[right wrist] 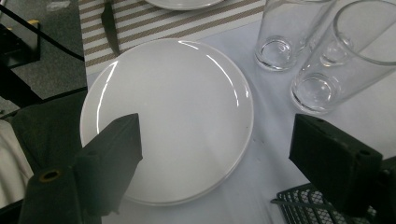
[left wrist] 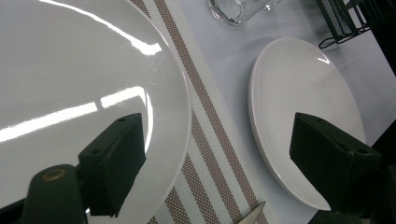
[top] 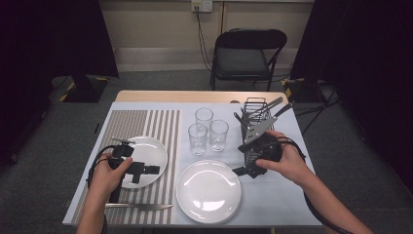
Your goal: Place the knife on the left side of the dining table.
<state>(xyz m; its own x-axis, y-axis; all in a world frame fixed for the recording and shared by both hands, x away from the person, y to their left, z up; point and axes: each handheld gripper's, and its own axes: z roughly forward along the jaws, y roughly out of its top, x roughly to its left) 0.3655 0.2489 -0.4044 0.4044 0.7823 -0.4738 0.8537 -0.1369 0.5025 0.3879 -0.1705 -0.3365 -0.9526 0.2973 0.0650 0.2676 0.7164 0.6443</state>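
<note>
My left gripper (top: 153, 169) hovers open over a white plate (top: 146, 151) that lies on a striped placemat (top: 141, 124). In the left gripper view the jaws (left wrist: 217, 140) stand wide apart with nothing between them, above that plate's rim (left wrist: 70, 84) and the placemat (left wrist: 210, 130). My right gripper (top: 242, 171) is open and empty beside a black wire cutlery basket (top: 256, 109). Its own view has the gripper (right wrist: 217, 135) over a second white plate (right wrist: 173, 112). That plate (top: 208, 191) sits at the table's front middle.
Three clear glasses (top: 206, 129) stand behind the second plate, close to my right gripper's far jaw (right wrist: 327, 70). A table knife (top: 139, 206) lies on the placemat near the front edge. The basket holds several utensils. A black chair (top: 248, 53) stands beyond the table.
</note>
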